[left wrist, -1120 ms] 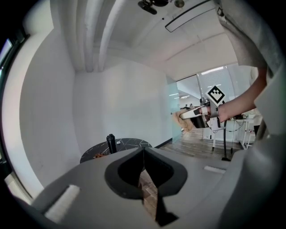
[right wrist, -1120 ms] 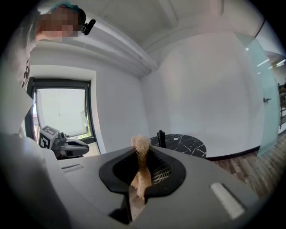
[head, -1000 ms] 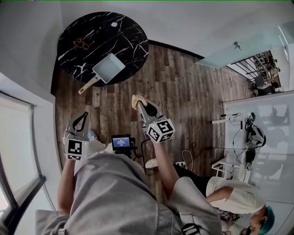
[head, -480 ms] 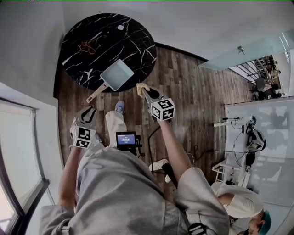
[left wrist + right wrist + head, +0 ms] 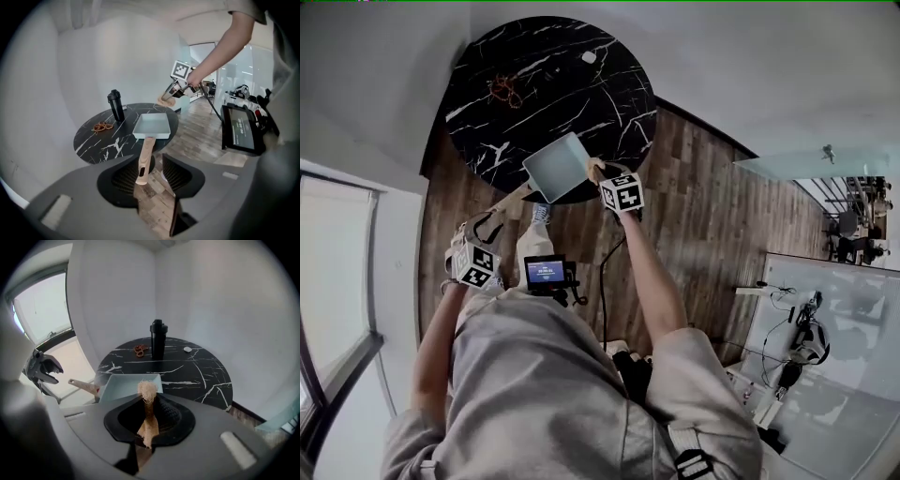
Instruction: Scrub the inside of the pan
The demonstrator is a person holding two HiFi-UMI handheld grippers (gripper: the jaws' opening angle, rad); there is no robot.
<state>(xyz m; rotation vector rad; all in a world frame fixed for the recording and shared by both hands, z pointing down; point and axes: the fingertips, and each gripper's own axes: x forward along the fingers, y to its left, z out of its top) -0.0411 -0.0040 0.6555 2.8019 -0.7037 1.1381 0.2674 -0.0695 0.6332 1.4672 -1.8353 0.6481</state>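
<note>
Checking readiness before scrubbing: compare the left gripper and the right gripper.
The left gripper has its jaws opening, with the end of the handle between them but not gripped. The right gripper is shut on a scrubber.
The left gripper is off the table, at the handle's end. The right gripper hangs above the table's edge beside the pan.
Both point toward the pan.
</note>
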